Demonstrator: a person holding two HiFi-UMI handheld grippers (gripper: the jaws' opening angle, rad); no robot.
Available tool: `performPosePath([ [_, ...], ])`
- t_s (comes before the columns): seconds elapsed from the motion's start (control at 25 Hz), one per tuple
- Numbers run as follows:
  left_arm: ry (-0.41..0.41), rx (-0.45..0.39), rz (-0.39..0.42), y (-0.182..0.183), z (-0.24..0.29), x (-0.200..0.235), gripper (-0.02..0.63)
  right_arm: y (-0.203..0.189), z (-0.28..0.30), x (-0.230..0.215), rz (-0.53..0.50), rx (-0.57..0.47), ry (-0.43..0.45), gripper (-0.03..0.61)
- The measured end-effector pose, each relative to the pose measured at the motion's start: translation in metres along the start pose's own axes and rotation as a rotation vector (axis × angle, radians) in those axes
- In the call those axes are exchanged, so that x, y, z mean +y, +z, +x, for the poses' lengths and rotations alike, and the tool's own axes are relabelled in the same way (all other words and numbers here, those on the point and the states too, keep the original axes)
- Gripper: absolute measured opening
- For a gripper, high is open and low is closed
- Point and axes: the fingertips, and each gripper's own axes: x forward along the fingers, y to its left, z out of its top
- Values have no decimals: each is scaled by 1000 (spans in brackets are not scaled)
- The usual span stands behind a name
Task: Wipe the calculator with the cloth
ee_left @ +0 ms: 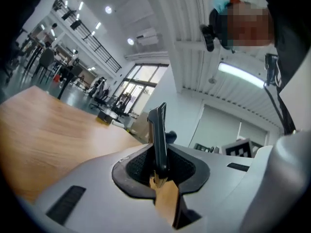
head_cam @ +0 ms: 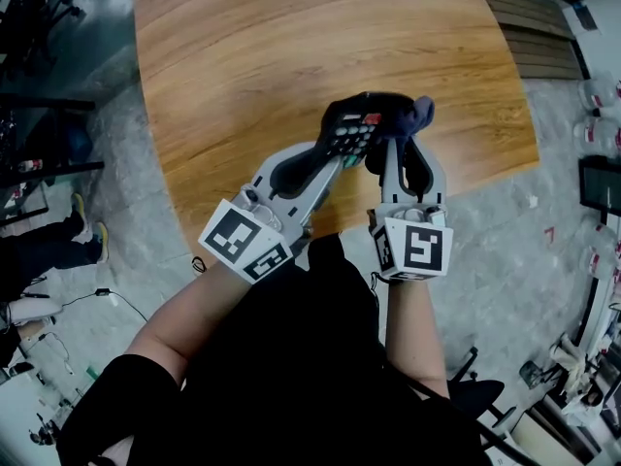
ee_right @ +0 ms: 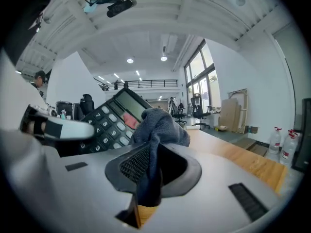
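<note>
A black calculator [head_cam: 353,130] with pale and red keys is held up above the wooden table [head_cam: 252,56]. My left gripper [head_cam: 335,158] is shut on its lower edge. In the left gripper view the calculator [ee_left: 158,135] shows edge-on between the pads. My right gripper [head_cam: 396,153] is shut on a dark blue cloth [head_cam: 408,116]. The bunched cloth [ee_right: 158,130] rests against the right side of the calculator's keypad [ee_right: 109,123], near its red key. Both grippers hang close together over the table's near edge.
The round-cornered wooden table spreads out beyond the grippers with bare wood all around. Chairs and equipment stand on the grey floor at the left [head_cam: 39,144]. Shelving and bottles [head_cam: 597,105] line the right side.
</note>
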Motion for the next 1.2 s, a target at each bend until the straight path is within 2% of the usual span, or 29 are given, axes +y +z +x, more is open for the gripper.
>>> performPosePath([
  [0.16, -44, -63, -111, 16, -8, 3, 67, -19, -2, 2, 13, 26, -3, 54],
  [0.36, -108, -117, -256, 30, -10, 1, 67, -27, -7, 34, -27, -18, 87, 54],
  [0.56, -159, -120, -380, 30, -7, -5, 67, -25, -16, 75, -84, -110, 197, 54],
  [0.72, -162, -104, -452, 25, -12, 0, 67, -22, -17, 102, -113, -129, 249, 54],
  [0.88, -158, -109, -516, 20, -16, 2, 67, -24, -20, 85, -114, -117, 203, 54],
  [1.2, -156, -130, -610, 18, -17, 8, 67, -11, -13, 13, -114, -167, 14, 54],
])
